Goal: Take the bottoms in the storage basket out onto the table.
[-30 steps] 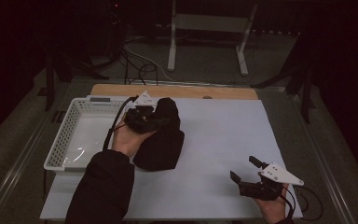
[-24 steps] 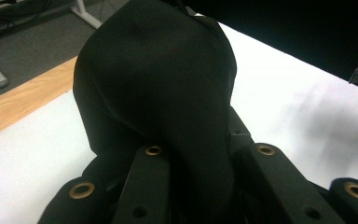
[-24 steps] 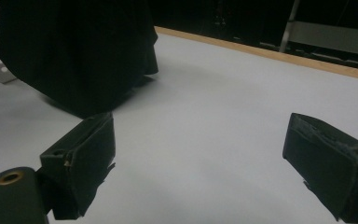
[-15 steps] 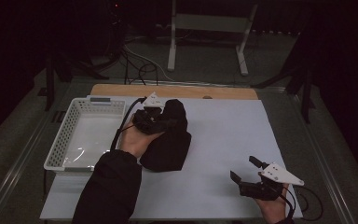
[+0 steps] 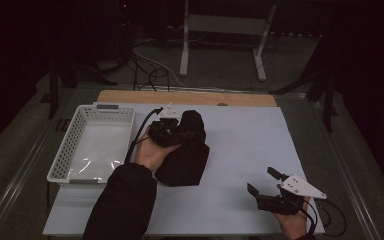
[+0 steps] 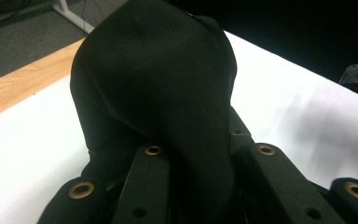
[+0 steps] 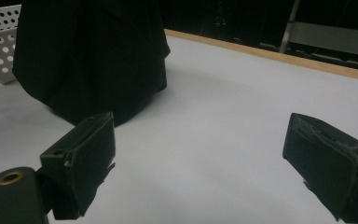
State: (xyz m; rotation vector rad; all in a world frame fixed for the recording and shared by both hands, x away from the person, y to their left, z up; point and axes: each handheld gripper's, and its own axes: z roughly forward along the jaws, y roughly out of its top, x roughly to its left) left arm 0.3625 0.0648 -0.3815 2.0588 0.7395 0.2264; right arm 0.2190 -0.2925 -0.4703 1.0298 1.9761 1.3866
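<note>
White perforated plastic basket point(image 5: 96, 145) sits at nine o'clock on the white table sheet point(image 5: 250, 145), holding only a clear wrinkled film. Just beside its right wall, the left gripper point(image 5: 172, 131) is clamped on a bunched black cloth point(image 5: 186, 152) whose lower part rests on the sheet. At five o'clock, near the sheet's front edge, the right gripper point(image 5: 265, 181) rests with jaws apart and nothing between them, bare sheet between it and the cloth.

Left gripper point(image 5: 172, 131) clamped mid-table; right gripper point(image 5: 267, 182) rests low, jaws wide apart.

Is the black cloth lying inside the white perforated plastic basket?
No: the black cloth sits on the white table sheet, right of the basket.
</note>
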